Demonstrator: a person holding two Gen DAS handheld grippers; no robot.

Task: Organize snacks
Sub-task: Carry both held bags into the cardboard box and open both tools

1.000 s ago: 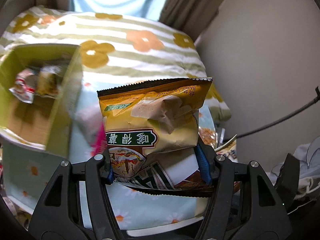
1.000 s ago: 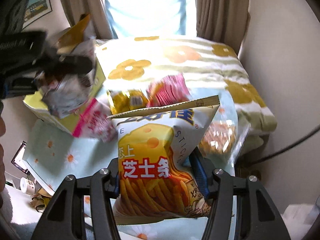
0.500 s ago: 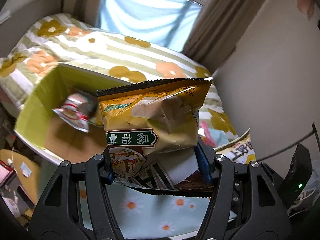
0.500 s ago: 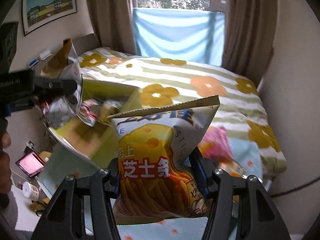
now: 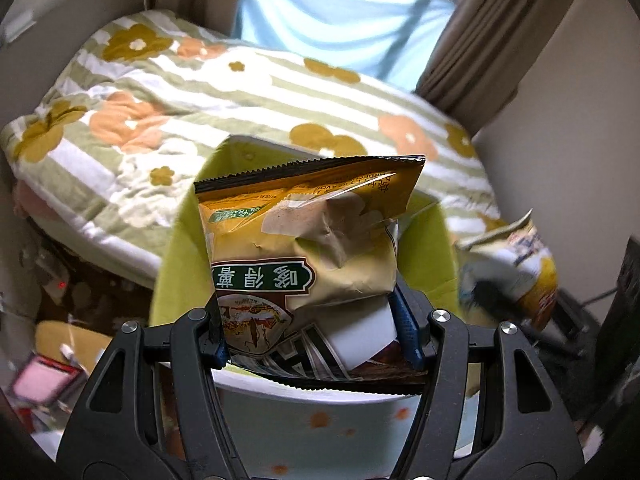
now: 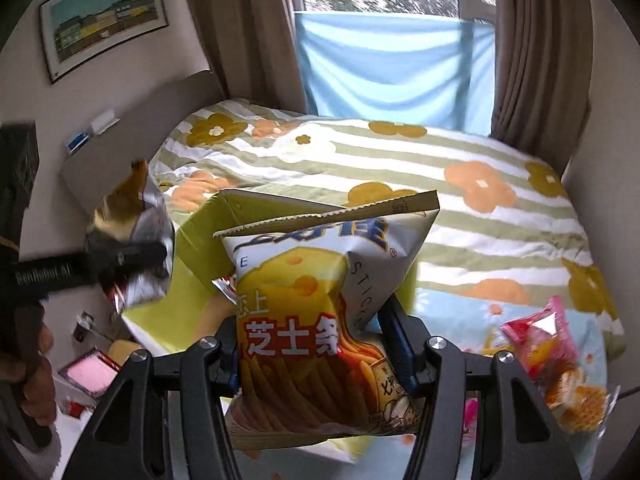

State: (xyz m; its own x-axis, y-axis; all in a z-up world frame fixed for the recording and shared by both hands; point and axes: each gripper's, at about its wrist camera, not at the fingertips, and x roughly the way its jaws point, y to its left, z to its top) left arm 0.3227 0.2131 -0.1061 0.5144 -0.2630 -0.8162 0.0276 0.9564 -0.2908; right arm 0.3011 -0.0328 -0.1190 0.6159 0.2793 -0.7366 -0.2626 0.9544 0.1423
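The left gripper (image 5: 316, 340) pinches a golden-brown snack bag (image 5: 308, 240) by its lower half, the bag standing up between the jaws. The right gripper (image 6: 316, 352) is clamped on a yellow cheese-stick bag (image 6: 320, 312) the same way. Both bags hang over the lime-green box (image 5: 432, 248), which sits at twelve o'clock just beyond each pair of fingers, so the step in hand looks like delivery into the box. The next move would call for lowering each bag past the rim and spreading the jaws, one at a time so the bags do not collide.

Only the right wrist view shows the loose snacks (image 6: 552, 356) left on the flowered cloth at four o'clock. The box floor is mostly hidden; I cannot tell how full it is.
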